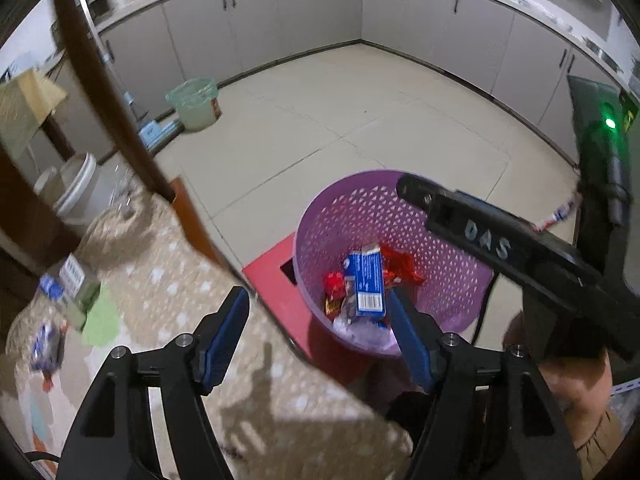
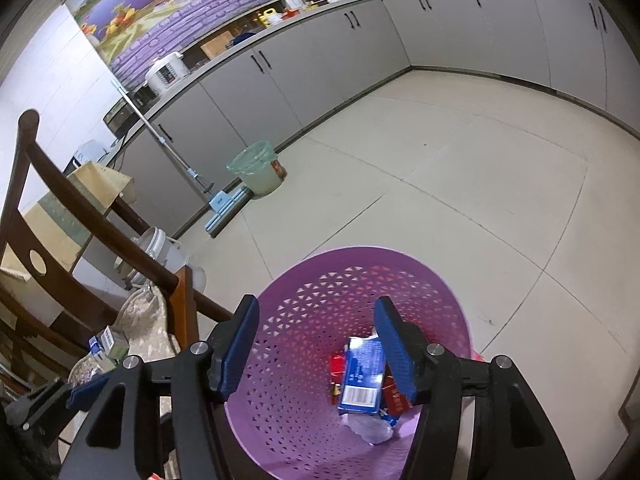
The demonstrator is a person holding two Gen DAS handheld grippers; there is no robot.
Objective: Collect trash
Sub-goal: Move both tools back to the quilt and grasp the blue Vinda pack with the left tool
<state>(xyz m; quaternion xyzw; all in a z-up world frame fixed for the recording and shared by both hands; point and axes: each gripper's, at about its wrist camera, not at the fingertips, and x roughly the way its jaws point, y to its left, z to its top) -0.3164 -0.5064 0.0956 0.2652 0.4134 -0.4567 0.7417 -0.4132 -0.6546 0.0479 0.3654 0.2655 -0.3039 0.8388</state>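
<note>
Two views look into one purple basket (image 2: 320,320). Only the left wrist view shows the red stool (image 1: 272,280) under it, the tablecloth (image 1: 180,280) and the right gripper's black body; only the right shows the mop (image 2: 168,148). Left gripper (image 1: 316,332) and right gripper (image 2: 316,344) both stand apart, empty. Below them a blue carton (image 2: 362,380) lies on red wrappers (image 1: 400,268) inside the basket.

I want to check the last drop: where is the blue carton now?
The blue cardboard carton lies inside the purple perforated plastic basket, on top of red wrappers, in the lower middle of both wrist views.
</note>
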